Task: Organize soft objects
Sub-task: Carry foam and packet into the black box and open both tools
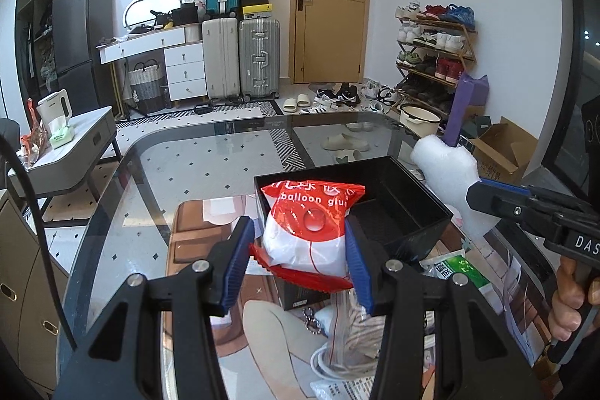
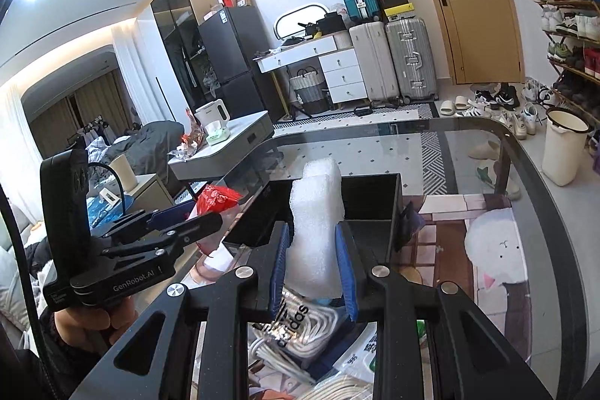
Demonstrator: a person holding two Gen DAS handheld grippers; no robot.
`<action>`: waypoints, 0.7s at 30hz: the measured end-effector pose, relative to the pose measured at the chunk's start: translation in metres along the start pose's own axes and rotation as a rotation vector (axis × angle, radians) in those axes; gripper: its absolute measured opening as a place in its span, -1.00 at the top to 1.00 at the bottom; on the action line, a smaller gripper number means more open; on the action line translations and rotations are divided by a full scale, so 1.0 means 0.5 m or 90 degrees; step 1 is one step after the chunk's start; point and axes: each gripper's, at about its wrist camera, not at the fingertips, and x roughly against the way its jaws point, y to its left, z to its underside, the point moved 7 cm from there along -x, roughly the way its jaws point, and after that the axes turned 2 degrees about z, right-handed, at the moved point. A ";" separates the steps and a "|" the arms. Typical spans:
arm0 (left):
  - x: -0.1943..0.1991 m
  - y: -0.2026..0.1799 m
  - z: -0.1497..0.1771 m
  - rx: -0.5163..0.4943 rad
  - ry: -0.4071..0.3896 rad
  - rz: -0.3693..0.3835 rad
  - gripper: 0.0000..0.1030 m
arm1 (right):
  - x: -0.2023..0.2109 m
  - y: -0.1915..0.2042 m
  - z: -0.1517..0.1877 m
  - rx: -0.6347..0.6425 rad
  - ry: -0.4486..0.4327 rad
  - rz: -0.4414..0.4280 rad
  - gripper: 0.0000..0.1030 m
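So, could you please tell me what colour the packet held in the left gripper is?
Red on top, white below, with white lettering; the packet shows best in the left wrist view, between the left gripper pads.

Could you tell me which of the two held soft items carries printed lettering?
The red-and-white plastic packet in the left hand-held gripper; the white foam piece is blank.
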 end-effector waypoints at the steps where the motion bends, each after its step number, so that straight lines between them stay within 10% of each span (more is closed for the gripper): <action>1: -0.004 0.000 -0.002 0.000 0.001 0.001 0.09 | -0.003 -0.001 -0.004 0.001 0.002 -0.001 0.51; 21: -0.095 0.002 -0.019 0.009 0.050 0.026 0.09 | -0.112 -0.017 -0.028 0.010 0.058 0.002 0.51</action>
